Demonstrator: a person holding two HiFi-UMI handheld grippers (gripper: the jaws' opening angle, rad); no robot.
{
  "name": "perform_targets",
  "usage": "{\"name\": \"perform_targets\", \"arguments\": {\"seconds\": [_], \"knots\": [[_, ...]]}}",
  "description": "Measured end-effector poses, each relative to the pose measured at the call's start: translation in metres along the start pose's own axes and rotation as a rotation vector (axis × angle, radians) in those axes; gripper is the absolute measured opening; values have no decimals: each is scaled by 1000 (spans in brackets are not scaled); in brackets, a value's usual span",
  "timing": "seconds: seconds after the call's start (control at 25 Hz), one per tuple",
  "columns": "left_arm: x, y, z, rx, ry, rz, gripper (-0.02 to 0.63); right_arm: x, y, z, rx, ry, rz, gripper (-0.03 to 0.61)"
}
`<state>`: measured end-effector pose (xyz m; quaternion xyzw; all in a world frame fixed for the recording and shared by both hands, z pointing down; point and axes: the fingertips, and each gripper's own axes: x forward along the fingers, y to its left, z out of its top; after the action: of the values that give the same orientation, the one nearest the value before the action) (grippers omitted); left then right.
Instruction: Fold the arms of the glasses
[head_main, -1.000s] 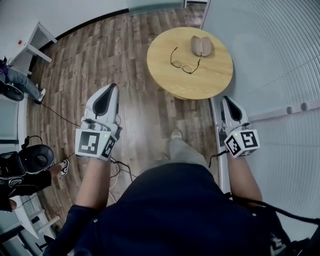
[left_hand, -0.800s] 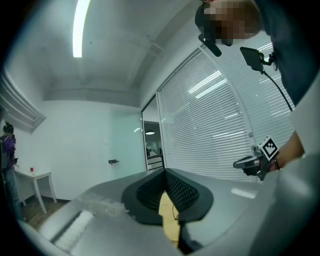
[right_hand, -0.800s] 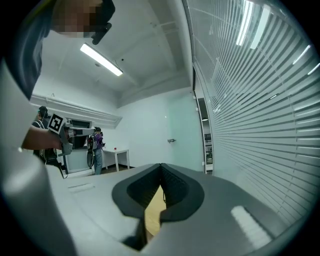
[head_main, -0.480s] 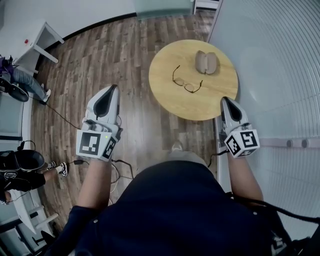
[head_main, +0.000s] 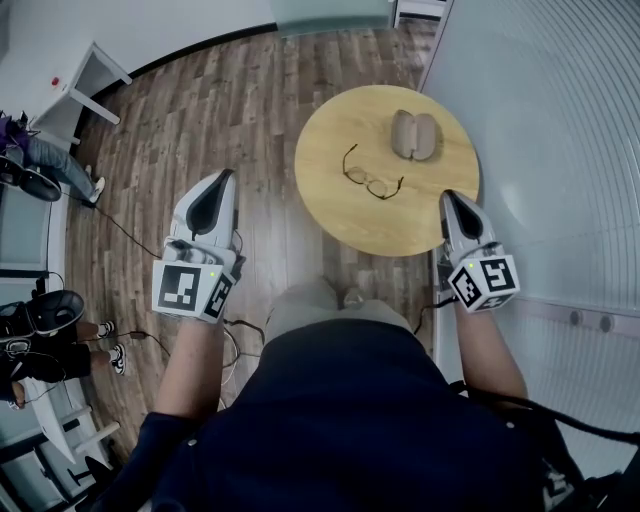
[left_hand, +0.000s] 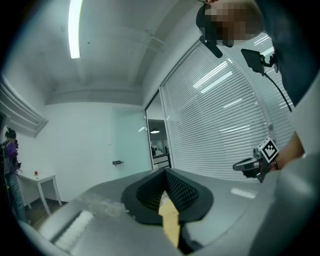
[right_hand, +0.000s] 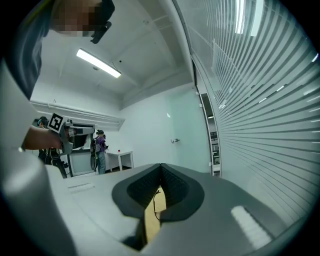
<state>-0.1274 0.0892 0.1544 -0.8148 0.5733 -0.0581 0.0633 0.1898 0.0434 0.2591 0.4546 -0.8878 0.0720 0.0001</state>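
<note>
Ahead, the glasses (head_main: 372, 178) lie on the round wooden table (head_main: 400, 218) with both arms spread open, near a case (head_main: 415, 134). The left gripper (head_main: 228, 176) hangs over the wood floor (head_main: 200, 110), well apart from the table, its jaws pressed together on nothing. The right gripper (head_main: 450, 198) sits at the table's near right edge, jaws likewise together and empty. Neither gripper touches the glasses.

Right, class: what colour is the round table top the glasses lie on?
The table top is light yellowish wood, clearest in the head view.
</note>
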Motion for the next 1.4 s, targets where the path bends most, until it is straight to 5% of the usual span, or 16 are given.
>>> {"name": "perform_targets", "arguments": {"seconds": [1.0,1.4], "knots": [[137,76,-42,-73,2,-250,1,116,20,-4,-14,81,-123,6],[164,62,-74,-77,47,-266,1,162,16,-18,-40,99,-57,6]]}}
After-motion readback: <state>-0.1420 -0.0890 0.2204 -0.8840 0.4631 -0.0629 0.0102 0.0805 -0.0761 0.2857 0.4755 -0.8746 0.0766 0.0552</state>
